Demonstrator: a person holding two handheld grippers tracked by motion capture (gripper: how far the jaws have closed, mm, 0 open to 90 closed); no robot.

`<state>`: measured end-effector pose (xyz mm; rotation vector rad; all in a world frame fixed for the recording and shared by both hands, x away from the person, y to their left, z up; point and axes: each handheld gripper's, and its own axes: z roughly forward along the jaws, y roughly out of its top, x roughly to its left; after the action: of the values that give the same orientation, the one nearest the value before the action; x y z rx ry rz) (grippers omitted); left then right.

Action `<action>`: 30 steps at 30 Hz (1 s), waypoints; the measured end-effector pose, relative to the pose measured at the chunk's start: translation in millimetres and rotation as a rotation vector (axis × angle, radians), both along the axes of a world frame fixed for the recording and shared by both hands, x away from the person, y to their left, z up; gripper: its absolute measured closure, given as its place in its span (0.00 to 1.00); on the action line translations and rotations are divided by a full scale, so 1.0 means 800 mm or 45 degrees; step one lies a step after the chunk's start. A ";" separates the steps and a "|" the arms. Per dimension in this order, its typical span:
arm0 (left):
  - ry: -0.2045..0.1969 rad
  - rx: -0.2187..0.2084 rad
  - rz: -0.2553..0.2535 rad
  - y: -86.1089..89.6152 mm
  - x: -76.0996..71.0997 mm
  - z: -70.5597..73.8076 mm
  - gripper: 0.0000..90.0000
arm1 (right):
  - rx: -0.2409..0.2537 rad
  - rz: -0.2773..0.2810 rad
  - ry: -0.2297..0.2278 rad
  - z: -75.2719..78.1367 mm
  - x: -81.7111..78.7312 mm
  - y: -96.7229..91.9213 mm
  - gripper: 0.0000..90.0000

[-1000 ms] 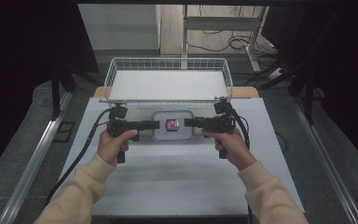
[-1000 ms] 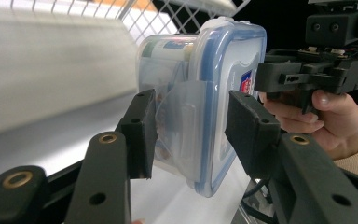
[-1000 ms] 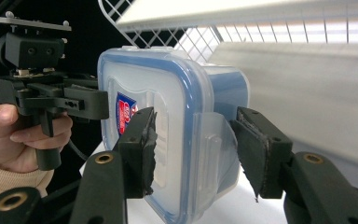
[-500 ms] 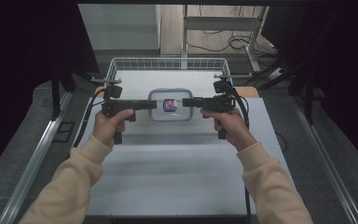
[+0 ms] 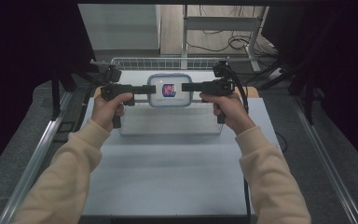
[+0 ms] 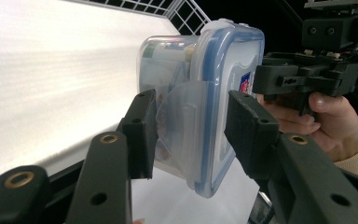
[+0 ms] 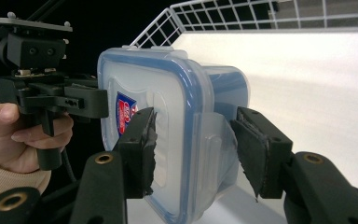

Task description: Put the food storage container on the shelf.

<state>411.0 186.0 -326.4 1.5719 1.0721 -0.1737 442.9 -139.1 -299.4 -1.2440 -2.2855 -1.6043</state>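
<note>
A clear plastic food box (image 5: 169,90) with a blue-rimmed snap lid is held in the air between the two grippers, one at each short end, just in front of and above the near rim of the white wire basket (image 5: 168,62) at the far side of the table (image 5: 168,172). The left gripper (image 5: 150,89) has its jaws clamped across the box's left end, one pad on the lid and the other on the underside, with the clear side latch (image 6: 184,126) lying between them in the left gripper view. The right gripper (image 5: 187,87) grips the opposite end the same way; in the right gripper view its jaws close over the lid edge and the right-hand latch (image 7: 209,144). The box sits level between them, its lid with a small red and blue sticker (image 5: 168,89) facing up in the high view, and something is packed inside, though the contents are too blurred to name. As for progress, the pickup looks done: the box is off the table and carried by both hands together. What is left, judging by its place at the basket's near rim, is probably to carry it over that rim, lower it onto the basket floor and let go with both grippers.
</note>
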 end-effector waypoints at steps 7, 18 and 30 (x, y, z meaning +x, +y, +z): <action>0.033 -0.013 -0.007 0.004 0.029 0.000 0.61 | 0.005 -0.001 0.030 0.004 0.030 0.004 0.55; 0.111 -0.036 -0.013 0.007 0.068 -0.015 0.61 | 0.005 -0.032 0.112 -0.010 0.071 0.007 0.55; 0.204 -0.046 0.004 0.006 0.095 -0.021 0.59 | 0.031 -0.074 0.256 -0.020 0.100 0.007 0.54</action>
<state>487.1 190.8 -343.6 1.5435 1.1887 -0.3201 523.3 -133.3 -315.4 -1.4077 -2.1213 -1.4455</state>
